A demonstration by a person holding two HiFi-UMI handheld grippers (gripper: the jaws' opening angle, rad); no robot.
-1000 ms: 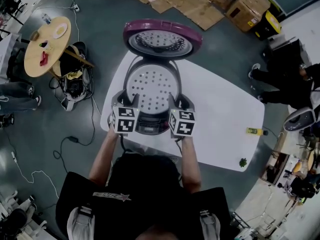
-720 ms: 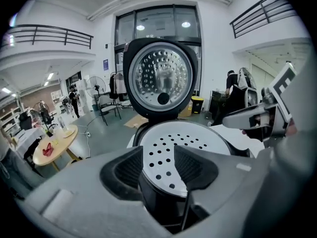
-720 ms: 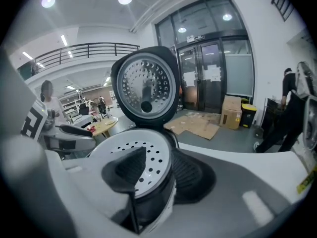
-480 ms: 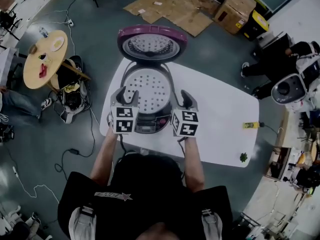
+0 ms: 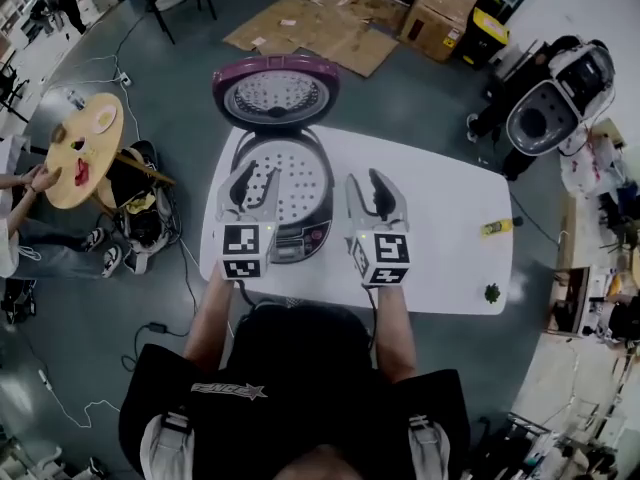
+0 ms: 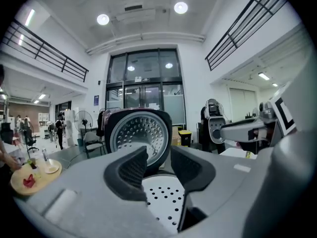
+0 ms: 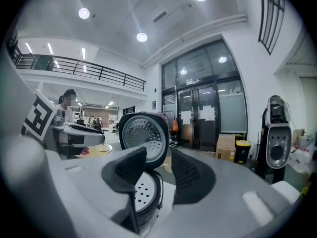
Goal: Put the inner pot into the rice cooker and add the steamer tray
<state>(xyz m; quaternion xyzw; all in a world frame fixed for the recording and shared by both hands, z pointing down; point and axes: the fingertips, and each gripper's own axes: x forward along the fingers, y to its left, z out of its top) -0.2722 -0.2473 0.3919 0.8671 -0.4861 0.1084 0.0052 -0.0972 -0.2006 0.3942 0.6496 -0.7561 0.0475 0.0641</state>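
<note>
The rice cooker (image 5: 283, 200) stands on the white table (image 5: 440, 258) with its purple lid (image 5: 275, 93) swung up. The white perforated steamer tray (image 5: 288, 180) lies in its mouth. My left gripper (image 5: 244, 190) hovers over the cooker's left rim; its jaws are closing with nothing between them. My right gripper (image 5: 376, 194) hangs open and empty just right of the cooker. In the left gripper view, the left gripper (image 6: 158, 158) frames the lid (image 6: 138, 135) and the tray (image 6: 166, 202). In the right gripper view, the right gripper (image 7: 158, 158) shows the lid (image 7: 143, 133) and the tray (image 7: 142, 191) to the left.
A small yellow object (image 5: 497, 227) and a small green thing (image 5: 491, 293) lie near the table's right edge. A round wooden table (image 5: 78, 150) with a person's hands stands at the left. A white robot (image 5: 548, 103) is at the back right, cardboard (image 5: 315, 18) on the floor behind.
Both grippers have come away from the cooker's sides and risen. The right one has drifted right, clear of the cooker. The tray stays in the cooker.
</note>
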